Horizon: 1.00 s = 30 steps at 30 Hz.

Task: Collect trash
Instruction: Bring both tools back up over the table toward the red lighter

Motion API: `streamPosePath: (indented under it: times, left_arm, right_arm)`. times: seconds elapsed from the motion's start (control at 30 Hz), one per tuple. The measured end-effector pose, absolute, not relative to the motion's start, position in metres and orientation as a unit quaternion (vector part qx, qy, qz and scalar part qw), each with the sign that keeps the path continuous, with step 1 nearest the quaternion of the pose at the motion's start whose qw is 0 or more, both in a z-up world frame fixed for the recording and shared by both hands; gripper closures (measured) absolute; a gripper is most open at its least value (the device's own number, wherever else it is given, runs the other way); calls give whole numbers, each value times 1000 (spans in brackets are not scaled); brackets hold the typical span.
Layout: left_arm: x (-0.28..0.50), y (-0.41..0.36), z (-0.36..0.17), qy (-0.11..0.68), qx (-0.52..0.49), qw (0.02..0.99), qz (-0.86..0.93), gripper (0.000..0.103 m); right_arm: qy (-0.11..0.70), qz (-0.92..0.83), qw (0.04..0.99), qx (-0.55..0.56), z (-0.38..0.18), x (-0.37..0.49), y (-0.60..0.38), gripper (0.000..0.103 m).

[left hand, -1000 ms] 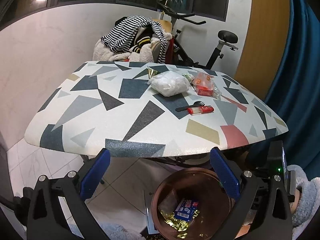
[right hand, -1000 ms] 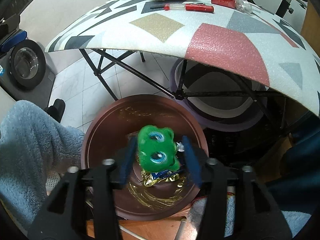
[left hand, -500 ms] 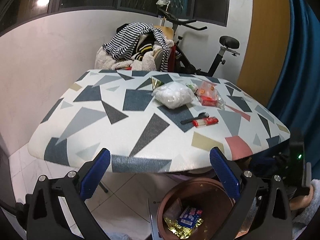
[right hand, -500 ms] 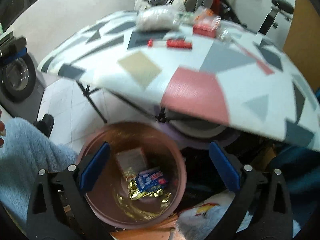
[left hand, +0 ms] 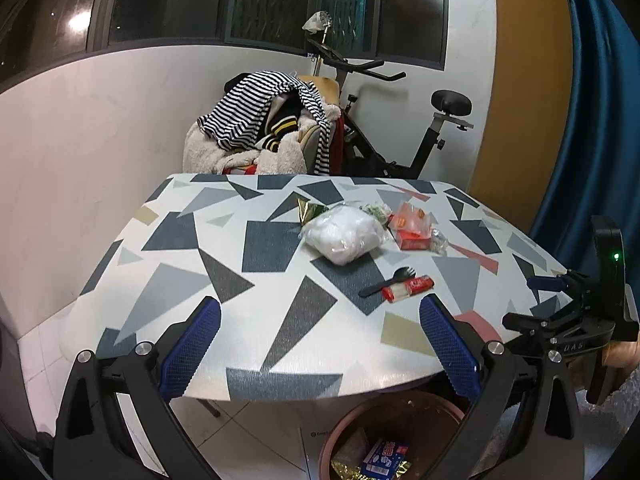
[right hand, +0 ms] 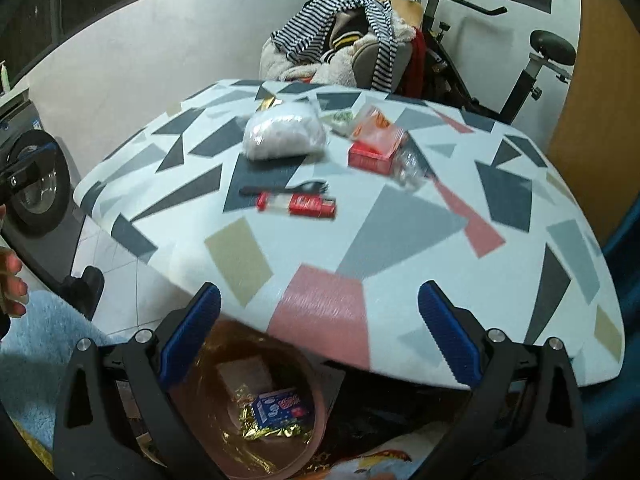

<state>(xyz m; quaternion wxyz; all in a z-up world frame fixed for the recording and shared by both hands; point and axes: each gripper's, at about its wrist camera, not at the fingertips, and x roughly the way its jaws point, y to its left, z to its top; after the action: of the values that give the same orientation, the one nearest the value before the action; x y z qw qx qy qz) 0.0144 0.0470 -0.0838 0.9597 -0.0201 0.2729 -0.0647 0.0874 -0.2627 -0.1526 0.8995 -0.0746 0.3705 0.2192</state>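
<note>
A folding table (left hand: 280, 320) with a geometric-patterned top fills both views, and a round copper-coloured bin (right hand: 308, 436) stands on the floor under its near edge. Trash still on the tabletop: a white plastic bag (left hand: 344, 236), a clear wrapper with a red box (left hand: 412, 230), a black spork (left hand: 386, 282), a red and white tube packet (left hand: 408, 287). The bin holds a blue carton (right hand: 280, 404) on gold foil. The left gripper (left hand: 320, 350) and right gripper (right hand: 320, 338) both hover with jaws spread wide and nothing between them. Likely risks: the slim spork and packet lie touching, so a grab may catch both or skid one off; the soft bag may slip from the pads. A second ago the right gripper's jaws flanked a green frog-faced item over the bin; they have since opened, and it now faces the table from higher
</note>
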Motion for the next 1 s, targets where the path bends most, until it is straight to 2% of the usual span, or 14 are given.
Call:
streamPosePath:
  times: [0.4,0.77,1.0]
  left_arm:
    - [40,52,-77,283,-33,957,-63,6]
    - [60,56,-85,301,-34,952,-47,6]
    - [76,66,-99,312,-49,948,-37,6]
  right_arm:
    - [384,204,898,-66,-143,110,-270,6]
    - [386,190,902,-35,-152,125,-287,6]
    - [408,211,888,-26,-168,147,-265,6]
